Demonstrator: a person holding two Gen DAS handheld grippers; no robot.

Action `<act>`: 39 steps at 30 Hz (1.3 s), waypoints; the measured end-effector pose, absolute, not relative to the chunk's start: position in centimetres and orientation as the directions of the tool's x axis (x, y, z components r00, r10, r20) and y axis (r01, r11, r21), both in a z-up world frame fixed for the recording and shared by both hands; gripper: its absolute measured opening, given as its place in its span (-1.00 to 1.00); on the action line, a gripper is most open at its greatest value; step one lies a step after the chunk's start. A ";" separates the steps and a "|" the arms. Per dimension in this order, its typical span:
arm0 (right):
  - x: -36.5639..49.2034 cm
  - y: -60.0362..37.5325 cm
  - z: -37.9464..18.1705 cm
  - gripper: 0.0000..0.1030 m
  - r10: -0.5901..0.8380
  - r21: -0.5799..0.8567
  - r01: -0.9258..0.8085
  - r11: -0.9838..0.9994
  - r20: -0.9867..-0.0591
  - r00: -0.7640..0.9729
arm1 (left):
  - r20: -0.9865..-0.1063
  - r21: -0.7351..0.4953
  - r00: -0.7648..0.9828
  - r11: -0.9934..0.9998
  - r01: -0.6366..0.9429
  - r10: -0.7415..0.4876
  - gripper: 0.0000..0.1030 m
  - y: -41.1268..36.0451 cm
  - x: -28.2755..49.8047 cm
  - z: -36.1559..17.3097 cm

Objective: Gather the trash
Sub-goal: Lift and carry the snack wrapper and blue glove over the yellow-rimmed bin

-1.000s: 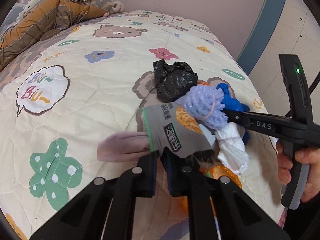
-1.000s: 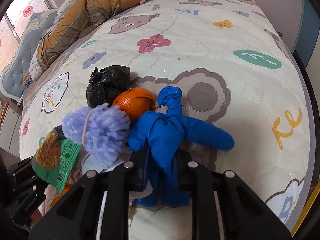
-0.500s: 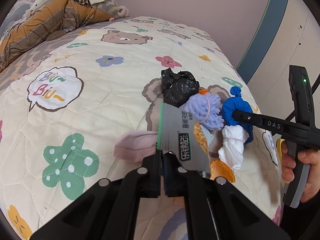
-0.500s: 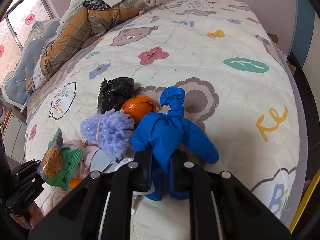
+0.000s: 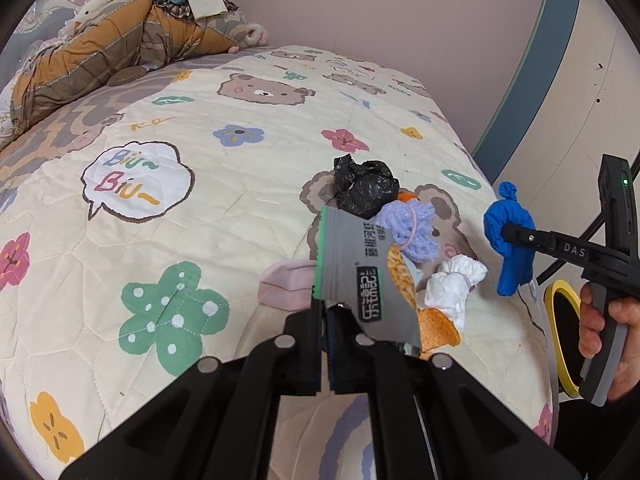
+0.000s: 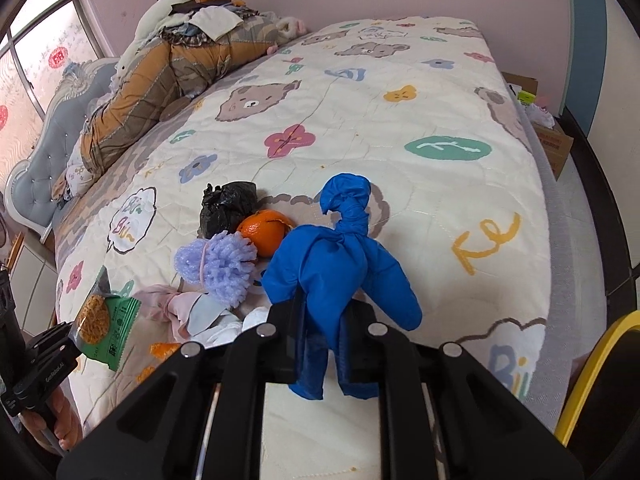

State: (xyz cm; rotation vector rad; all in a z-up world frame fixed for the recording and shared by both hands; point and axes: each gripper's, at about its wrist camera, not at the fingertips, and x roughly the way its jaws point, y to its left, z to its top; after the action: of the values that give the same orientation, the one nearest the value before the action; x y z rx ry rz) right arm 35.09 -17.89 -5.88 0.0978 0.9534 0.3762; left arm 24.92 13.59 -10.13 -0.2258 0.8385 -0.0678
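Left gripper (image 5: 326,320) jaws clamped on snack wrapper (image 5: 360,272); right gripper (image 6: 320,340) jaws clamped on knotted blue glove (image 6: 340,256), both held above bed (image 6: 440,184). Yellow-rimmed bin (image 5: 560,332) seen beside right hand (image 5: 612,332), nearer that side.

Bed (image 5: 224,184) w/ cream quilted cover, printed w/ bears, flowers & a "Biu Biu" bubble. Far end, beyond both grippers: heap of brown/orange striped bedding (image 6: 160,76) w/ clothes piled on top. Just ahead of the grippers' tips, a cluster lying on the cover: black plastic bag (image 5: 366,188) furthest out, an orange (image 6: 266,232) touching it, lilac fluffy ball (image 6: 220,266) against the orange. Nearer, pink cloth (image 5: 286,286), white wad (image 5: 454,286) & bits of orange peel (image 6: 164,349), partly hidden, approx. between the two grippers.
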 end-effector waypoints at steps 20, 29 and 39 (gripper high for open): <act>30.7 -25.8 -2.6 -0.76 0.333 0.267 -0.200 0.943 -0.742 0.582 | -0.693 -0.214 0.696 0.976 0.049 -0.187 -0.97 9.2 22.8 -6.8; 28.6 -30.7 -1.6 -0.76 0.307 0.271 -0.154 0.950 -0.735 0.605 | -0.680 -0.209 0.693 0.969 0.131 -0.241 -0.97 4.4 22.8 -5.9; 26.3 -36.5 -0.5 -0.76 0.267 0.277 -0.087 0.957 -0.722 0.639 | -0.677 -0.206 0.667 0.950 0.235 -0.311 -0.97 -1.8 23.5 -5.1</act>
State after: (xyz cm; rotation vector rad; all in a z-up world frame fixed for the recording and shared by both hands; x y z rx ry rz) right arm 26.30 -36.49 -0.51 0.2248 0.8562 0.2038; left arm 23.48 -1.81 -5.09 -0.1040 0.7820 -0.3084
